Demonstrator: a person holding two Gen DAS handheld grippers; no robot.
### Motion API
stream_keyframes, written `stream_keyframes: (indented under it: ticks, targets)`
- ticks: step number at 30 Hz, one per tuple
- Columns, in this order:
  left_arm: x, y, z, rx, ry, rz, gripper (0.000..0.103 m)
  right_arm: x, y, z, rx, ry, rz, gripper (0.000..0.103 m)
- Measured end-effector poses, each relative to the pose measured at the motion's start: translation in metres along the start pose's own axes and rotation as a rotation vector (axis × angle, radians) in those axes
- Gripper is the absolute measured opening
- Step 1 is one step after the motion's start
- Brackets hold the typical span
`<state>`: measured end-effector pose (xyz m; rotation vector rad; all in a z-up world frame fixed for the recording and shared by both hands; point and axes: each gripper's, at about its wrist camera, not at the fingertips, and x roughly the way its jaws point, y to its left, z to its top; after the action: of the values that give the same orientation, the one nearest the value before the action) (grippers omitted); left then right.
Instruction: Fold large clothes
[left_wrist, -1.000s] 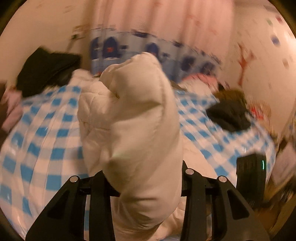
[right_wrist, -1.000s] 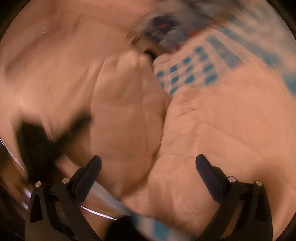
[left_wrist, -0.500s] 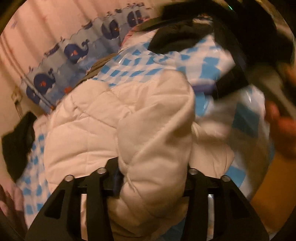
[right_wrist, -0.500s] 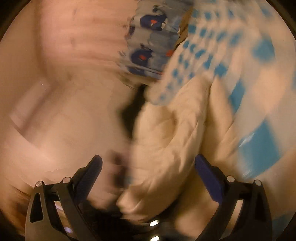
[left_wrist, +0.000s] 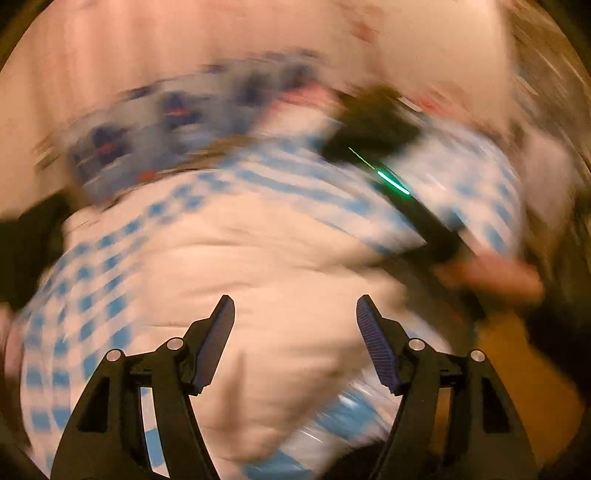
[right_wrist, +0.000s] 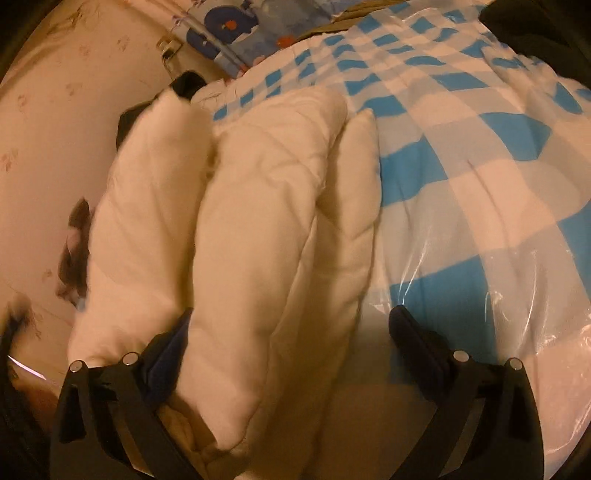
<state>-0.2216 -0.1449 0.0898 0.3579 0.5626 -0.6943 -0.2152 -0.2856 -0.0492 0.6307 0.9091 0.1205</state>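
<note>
Released since before, the white quilted jacket (left_wrist: 280, 280) lies below the left claw (left_wrist: 295, 314) (jaws opening, empty, angled down).

Warm, yellowish indoor light is falling over everything. A bed is filling the space ahead of both tools, and a blue-and-white checked cover (right_wrist: 461, 155) under glossy clear plastic is lying across it. Beyond the far edge of the bed, a blue whale-print panel (right_wrist: 240, 29) is running along the wall. A pale pink wall (right_wrist: 55, 129) with small faint prints is rising to the left of the right tool. Pinkish curtains (left_wrist: 129, 55), heavily blurred, are hanging above the panel, straight ahead of the left tool. Orange-brown flooring (left_wrist: 528, 376) is showing to its lower right.
</note>
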Motion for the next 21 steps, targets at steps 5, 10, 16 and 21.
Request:
stream_keyframes:
  ticks: [5, 10, 16, 21]
  targets:
    - [0.085, 0.045, -0.016, -0.097, 0.167, 0.009, 0.056, -0.022, 0.003, 0.015, 0.008, -0.024, -0.018, 0.096]
    - [0.100, -0.013, -0.016, 0.101, 0.137, 0.062, 0.046, -0.081, 0.038, 0.058, -0.053, -0.238, 0.168, 0.096]
    - [0.107, -0.044, -0.011, 0.223, 0.137, 0.100, 0.031, -0.002, 0.075, 0.112, -0.156, -0.078, -0.206, 0.096]
    - [0.082, -0.007, -0.007, 0.048, 0.142, -0.078, 0.036, 0.054, 0.001, 0.085, 0.032, -0.051, -0.120, 0.097]
